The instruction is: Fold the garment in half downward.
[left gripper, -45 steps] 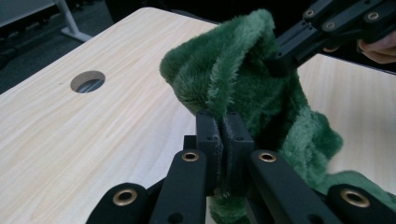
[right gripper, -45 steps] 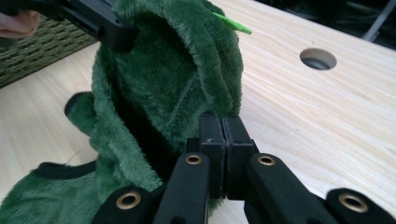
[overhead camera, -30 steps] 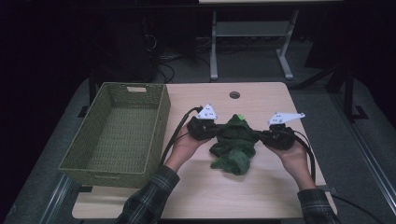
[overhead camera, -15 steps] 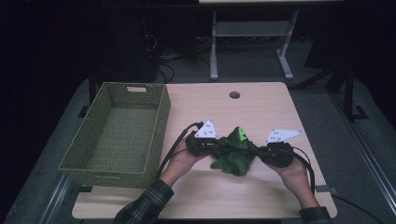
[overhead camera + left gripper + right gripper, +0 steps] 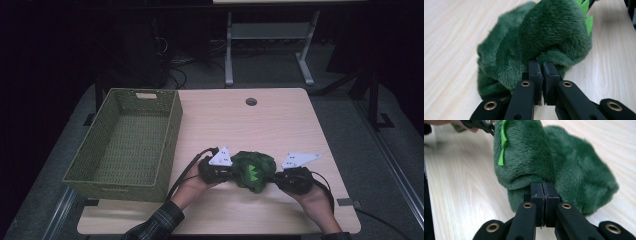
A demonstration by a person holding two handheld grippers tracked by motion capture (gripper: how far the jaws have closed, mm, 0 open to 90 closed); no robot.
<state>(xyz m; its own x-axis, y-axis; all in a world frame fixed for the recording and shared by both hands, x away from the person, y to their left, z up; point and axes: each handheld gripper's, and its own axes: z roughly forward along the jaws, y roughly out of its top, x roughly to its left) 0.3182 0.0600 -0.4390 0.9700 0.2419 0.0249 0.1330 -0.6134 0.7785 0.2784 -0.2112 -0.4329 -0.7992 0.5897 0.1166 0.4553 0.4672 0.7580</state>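
Since earlier: both hands have drawn back toward the near edge of the table, the grippers have come closer together, and the green plush, spread flat between them a second ago, is now bunched into a rounded lump.
Basket: woven green basket [image 5: 125, 145] stands on the left part of the table, empty, well apart from the plush.
Table: light wood table [image 5: 250, 130] with a small round hole [image 5: 251, 101] near its far edge.
Left hand: left hand [image 5: 192, 182] comes in from the bottom, with a plaid sleeve [image 5: 157, 225] at the wrist.
Left gripper: left gripper [image 5: 227, 172] points right, its jaws pressed together on a fold of fur at the plush's left side; in the left gripper view [image 5: 542, 72] the pads meet with fur pinched at their tips.
Plush: dark green plush toy [image 5: 255, 170] with bright green felt spikes [image 5: 587, 20] sits near the front edge, right of centre, between the two grippers and resting on the wood.
Right gripper: right gripper [image 5: 277, 177] points left, clamped on the plush's right side; the right gripper view [image 5: 544, 192] shows its jaws closed on a fur fold.
Right hand: right hand [image 5: 315, 197] holds it from the lower right.
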